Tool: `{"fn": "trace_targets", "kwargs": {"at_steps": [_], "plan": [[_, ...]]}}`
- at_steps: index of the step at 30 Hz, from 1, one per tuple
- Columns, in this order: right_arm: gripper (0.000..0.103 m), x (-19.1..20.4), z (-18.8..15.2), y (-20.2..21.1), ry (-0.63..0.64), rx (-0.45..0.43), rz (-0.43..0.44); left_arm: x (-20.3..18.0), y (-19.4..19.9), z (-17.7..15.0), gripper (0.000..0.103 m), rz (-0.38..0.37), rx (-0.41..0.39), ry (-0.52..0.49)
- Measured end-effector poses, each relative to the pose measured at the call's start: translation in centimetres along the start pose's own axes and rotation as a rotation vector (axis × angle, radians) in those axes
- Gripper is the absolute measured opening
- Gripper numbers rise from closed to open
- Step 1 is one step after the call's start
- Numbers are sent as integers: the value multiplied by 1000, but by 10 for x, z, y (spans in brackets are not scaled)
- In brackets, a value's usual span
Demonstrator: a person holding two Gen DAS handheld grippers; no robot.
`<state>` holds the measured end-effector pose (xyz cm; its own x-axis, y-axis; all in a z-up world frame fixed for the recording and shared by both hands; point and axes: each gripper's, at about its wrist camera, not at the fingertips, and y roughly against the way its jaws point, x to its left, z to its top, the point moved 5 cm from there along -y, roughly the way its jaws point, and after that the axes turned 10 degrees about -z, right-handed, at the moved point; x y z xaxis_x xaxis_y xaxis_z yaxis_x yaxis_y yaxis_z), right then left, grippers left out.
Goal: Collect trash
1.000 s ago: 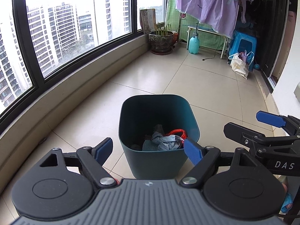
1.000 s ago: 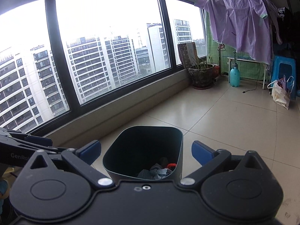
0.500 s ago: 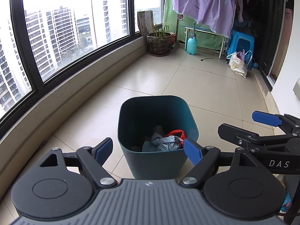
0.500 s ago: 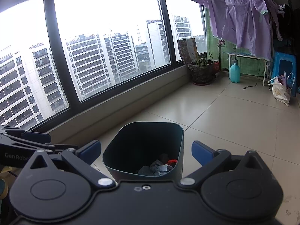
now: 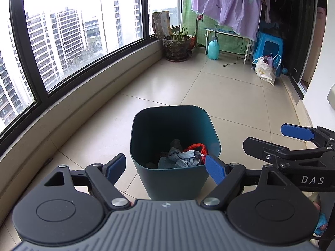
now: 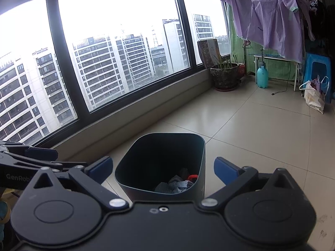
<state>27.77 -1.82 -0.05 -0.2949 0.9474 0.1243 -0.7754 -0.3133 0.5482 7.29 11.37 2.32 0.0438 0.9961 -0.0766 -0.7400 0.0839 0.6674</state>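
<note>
While hovering side by side above tiled floor [image 5: 230, 96], left gripper [image 5: 165, 165] spread wide and empty, right gripper [image 6: 163, 168] likewise spread, teal bin [image 5: 173, 179] below, crumpled trash [image 5: 182, 156] lying inside.

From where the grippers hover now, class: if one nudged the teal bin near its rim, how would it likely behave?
The teal bin is tall and tapers to a narrower base, so it could tip. It holds only some crumpled trash, so it is probably light and may slide on the glossy tiled floor.
</note>
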Motion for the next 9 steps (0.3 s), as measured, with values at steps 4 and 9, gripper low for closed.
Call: {"fn": "trace_targets", "kwargs": {"at_steps": [4,9], "plan": [[103,0,0,0,-2,1,0,-1,0,-1,83,-4,2,0],[103,0,1,1,-3,2,-1,0,-1,0,83,-6,3,0]]}}
